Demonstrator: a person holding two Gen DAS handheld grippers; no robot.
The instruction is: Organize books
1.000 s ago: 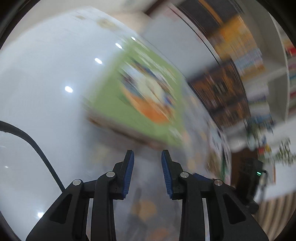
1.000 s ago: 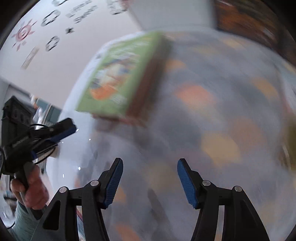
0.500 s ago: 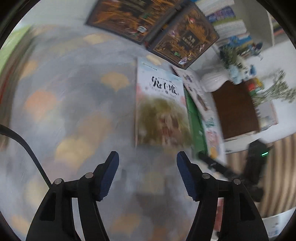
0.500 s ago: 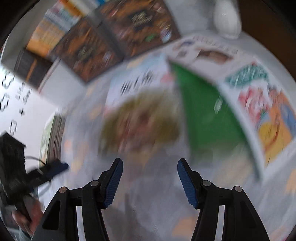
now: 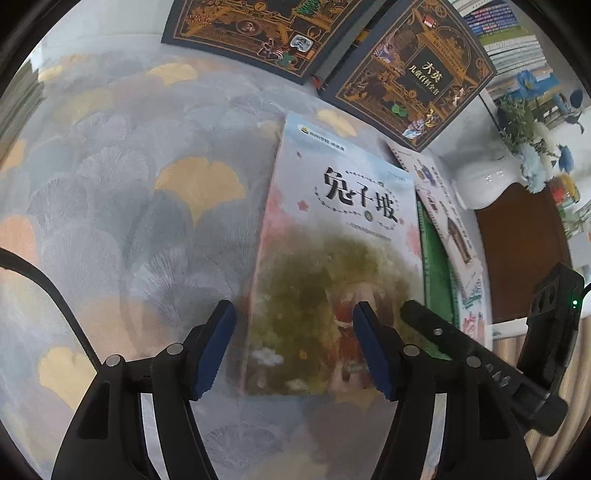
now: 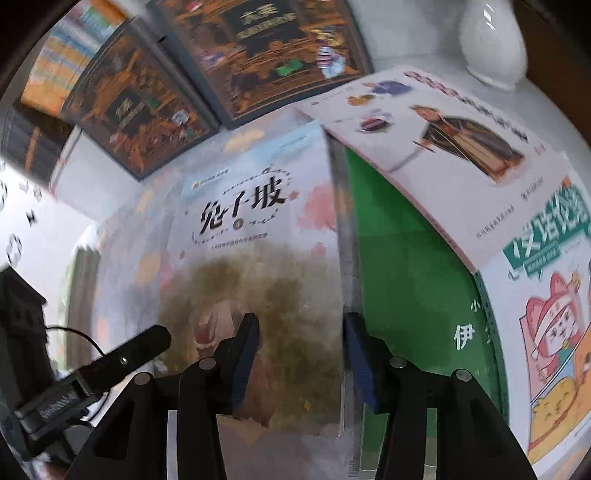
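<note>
A pale book with a black Chinese title (image 5: 343, 236) (image 6: 251, 258) lies flat on the ginkgo-leaf tablecloth (image 5: 129, 206). My left gripper (image 5: 294, 314) hovers open over its near end, with the book's left edge between the jaws. My right gripper (image 6: 301, 325) straddles the book's right edge, one pad over the cover and the other beside the page edge. Its jaws are closing but no pad visibly presses on the book. Each gripper shows in the other's view: the right gripper (image 5: 436, 332) and the left gripper (image 6: 140, 350).
Two dark ornate books (image 5: 413, 70) (image 5: 258, 33) lie at the back. A green book (image 6: 406, 258), a pink-white book (image 6: 461, 140) and a cartoon-cover book (image 6: 546, 314) overlap to the right. A white vase (image 5: 480, 181) stands beyond. A book stack (image 5: 18, 99) sits far left.
Both grippers swung away from the green-covered book stack and came over the pale book. The left jaws widened; the right jaws narrowed in the last half second.
</note>
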